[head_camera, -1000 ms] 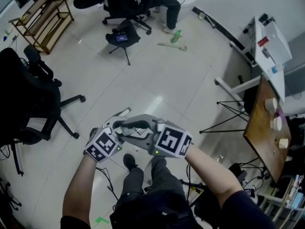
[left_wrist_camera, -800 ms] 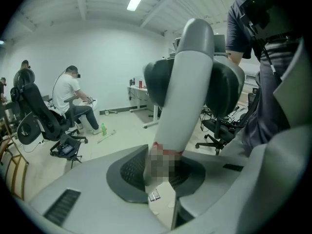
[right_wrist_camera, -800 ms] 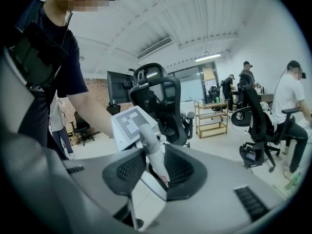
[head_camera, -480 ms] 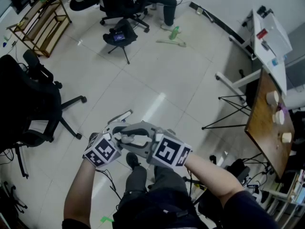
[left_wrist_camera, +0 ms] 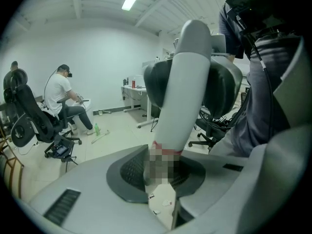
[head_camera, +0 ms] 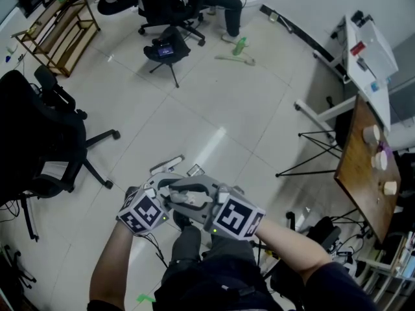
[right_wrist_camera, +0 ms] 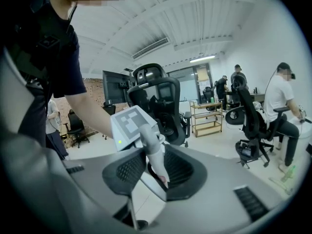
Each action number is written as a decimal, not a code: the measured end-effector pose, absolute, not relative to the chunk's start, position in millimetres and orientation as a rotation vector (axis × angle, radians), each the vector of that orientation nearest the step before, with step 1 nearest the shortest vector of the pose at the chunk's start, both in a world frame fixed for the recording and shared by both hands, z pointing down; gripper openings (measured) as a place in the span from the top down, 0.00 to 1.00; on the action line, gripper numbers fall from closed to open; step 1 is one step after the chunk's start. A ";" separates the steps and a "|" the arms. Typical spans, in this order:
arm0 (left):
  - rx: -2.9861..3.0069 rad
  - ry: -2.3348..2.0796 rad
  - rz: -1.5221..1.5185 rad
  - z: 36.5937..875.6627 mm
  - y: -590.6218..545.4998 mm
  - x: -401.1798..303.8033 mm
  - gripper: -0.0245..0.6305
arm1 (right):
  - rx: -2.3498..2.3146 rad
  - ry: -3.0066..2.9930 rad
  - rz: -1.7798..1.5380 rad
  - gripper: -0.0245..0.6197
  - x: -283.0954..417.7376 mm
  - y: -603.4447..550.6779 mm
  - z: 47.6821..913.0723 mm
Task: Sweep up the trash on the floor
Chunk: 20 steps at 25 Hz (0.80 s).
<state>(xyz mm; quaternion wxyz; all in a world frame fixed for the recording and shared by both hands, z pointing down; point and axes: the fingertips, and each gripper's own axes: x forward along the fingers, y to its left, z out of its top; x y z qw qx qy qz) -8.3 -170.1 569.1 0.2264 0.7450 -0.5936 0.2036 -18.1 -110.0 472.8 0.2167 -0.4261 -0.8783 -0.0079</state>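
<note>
Head view puts our two grippers side by side over our legs. Our left gripper (left_wrist_camera: 163, 189) is clamped on one grey handle (left_wrist_camera: 187, 91), and our right gripper (right_wrist_camera: 152, 182) on one thin pale handle (right_wrist_camera: 152, 152). Just ahead, one paper scrap (head_camera: 194, 170) and one white strip (head_camera: 166, 165) lie on the tiles. Far off stands one green bottle (head_camera: 240, 46).

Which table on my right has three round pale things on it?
The brown wooden table at the head view's right edge, its round things in a row; the white desk beyond has none.
</note>
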 end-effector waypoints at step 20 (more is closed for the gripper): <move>1.997 -1.773 0.783 562.0 -158.9 -59.5 0.89 | -1.046 -2.568 -0.020 0.77 -70.5 -99.3 464.3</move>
